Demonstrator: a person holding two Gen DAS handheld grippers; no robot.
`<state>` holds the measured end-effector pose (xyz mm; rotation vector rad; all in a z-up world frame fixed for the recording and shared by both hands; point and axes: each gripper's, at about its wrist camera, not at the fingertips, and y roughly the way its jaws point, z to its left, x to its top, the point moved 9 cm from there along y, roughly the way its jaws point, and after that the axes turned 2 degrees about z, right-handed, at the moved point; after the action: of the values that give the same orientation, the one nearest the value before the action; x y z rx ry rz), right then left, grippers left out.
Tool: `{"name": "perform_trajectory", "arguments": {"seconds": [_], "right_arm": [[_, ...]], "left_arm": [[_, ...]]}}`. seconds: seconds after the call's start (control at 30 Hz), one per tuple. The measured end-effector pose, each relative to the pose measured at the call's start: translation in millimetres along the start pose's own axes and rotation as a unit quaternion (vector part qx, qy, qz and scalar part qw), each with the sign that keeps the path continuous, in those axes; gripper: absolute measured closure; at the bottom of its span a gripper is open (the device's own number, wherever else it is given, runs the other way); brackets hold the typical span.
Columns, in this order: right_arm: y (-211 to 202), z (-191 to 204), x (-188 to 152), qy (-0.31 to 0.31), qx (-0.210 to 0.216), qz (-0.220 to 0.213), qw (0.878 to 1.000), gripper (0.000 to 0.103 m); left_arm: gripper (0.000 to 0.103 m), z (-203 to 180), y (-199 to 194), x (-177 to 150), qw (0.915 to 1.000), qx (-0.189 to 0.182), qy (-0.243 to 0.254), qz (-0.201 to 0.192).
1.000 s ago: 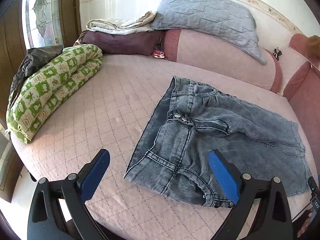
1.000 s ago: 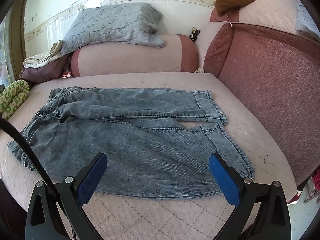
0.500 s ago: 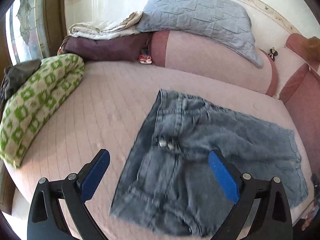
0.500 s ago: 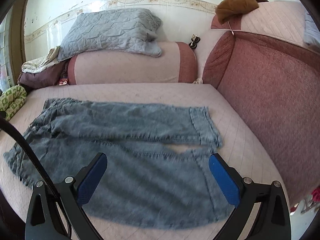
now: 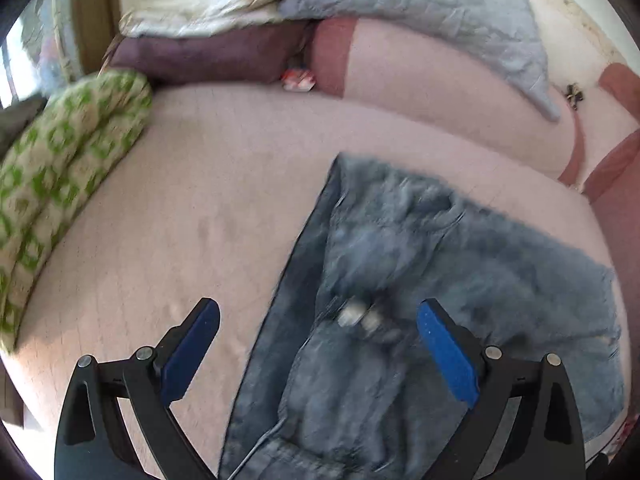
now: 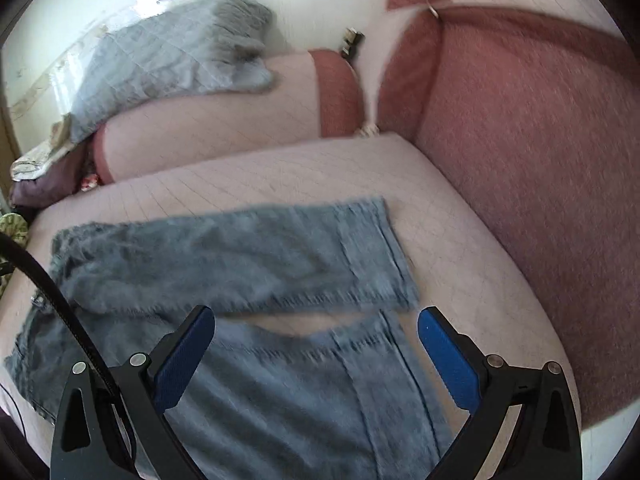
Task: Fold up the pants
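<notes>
Grey-blue jeans (image 5: pixel 420 280) lie flat on the pink quilted bed, waistband to the left, both legs running right. In the left wrist view my left gripper (image 5: pixel 318 342) is open, hovering over the waistband and fly buttons (image 5: pixel 360 318). In the right wrist view the jeans (image 6: pixel 240 256) show both legs side by side, with a small gap between them near the hems. My right gripper (image 6: pixel 316 344) is open, low over the near leg's hem end (image 6: pixel 372 360). Both views are motion-blurred.
A green patterned folded quilt (image 5: pixel 68 172) lies at the bed's left edge. A pink bolster (image 5: pixel 440 108), grey pillow (image 5: pixel 420 12) and dark folded blanket (image 5: pixel 208 56) line the back. A red-brown padded headboard (image 6: pixel 520 160) stands on the right. A black cable (image 6: pixel 52 292) crosses the right view.
Both grippers have moved forward and down toward the jeans, which now fill more of each view. The jaws stayed open.
</notes>
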<state>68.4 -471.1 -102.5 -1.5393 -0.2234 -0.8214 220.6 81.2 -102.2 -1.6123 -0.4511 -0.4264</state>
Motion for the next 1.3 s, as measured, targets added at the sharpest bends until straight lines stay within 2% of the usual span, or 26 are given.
{"name": "perform_trajectory", "arguments": {"seconds": [0.07,0.17,0.27,0.37,0.5,0.57,0.6,0.63,0.7,0.93,1.03,1.13,1.3], "right_arm": [[4.6,-25.7,-18.4,0.031,-0.007,0.013,0.999,0.0],[10.7,-59.7,-43.5,0.074,-0.016,0.041,0.996,0.0],[2.6,-73.3,-57.9,0.079,-0.039,0.042,0.995,0.0],[-7.2,-83.5,-70.9,0.092,-0.058,0.033,0.993,0.0],[-0.7,-80.8,-83.8,0.108,-0.049,0.051,0.992,0.0],[5.5,-71.0,-85.8,0.108,-0.038,0.059,0.992,0.0],[9.7,-62.9,-86.9,0.106,-0.03,0.064,0.992,0.0],[11.6,-58.5,-87.6,0.106,-0.027,0.067,0.992,0.002],[14.2,-51.8,-86.6,0.104,-0.034,0.068,0.992,0.006],[-11.6,-49.8,-85.8,0.084,-0.052,0.033,0.995,0.006],[-21.9,-48.9,-87.0,0.086,-0.049,0.025,0.995,0.006],[-21.9,-49.5,-88.8,0.088,-0.049,0.029,0.994,0.005],[-29.8,-45.5,-63.9,0.063,-0.05,0.01,0.997,0.005]], "left_arm": [[0.004,17.7,6.0,-18.7,0.9996,0.001,-0.019,0.019],[0.004,39.6,4.0,-40.7,0.9984,-0.012,-0.048,0.026],[0.004,59.4,-3.4,-55.9,0.998,0.002,-0.062,0.015],[0.004,70.7,-0.4,-66.3,0.9967,-0.001,-0.078,0.023],[0.004,60.2,13.2,-76.9,0.9957,-0.024,-0.075,0.048],[0.004,47.1,16.0,-80.8,0.997,-0.021,-0.053,0.053],[0.007,38.8,17.5,-82.9,0.9975,-0.018,-0.036,0.058],[0.018,34.4,17.5,-84.7,0.9979,-0.008,-0.025,0.06],[0.026,32.6,14.7,-85.6,0.9981,0.0,-0.017,0.059],[0.027,47.9,1.4,-90.7,0.9981,-0.001,-0.039,0.049],[0.026,51.1,-3.8,-91.2,0.9985,0.011,-0.037,0.039],[0.026,53.6,-1.2,-93.5,0.9981,0.021,-0.034,0.048],[0.026,58.6,-32.1,-60.9,0.9992,0.001,-0.039,0.006]]}}
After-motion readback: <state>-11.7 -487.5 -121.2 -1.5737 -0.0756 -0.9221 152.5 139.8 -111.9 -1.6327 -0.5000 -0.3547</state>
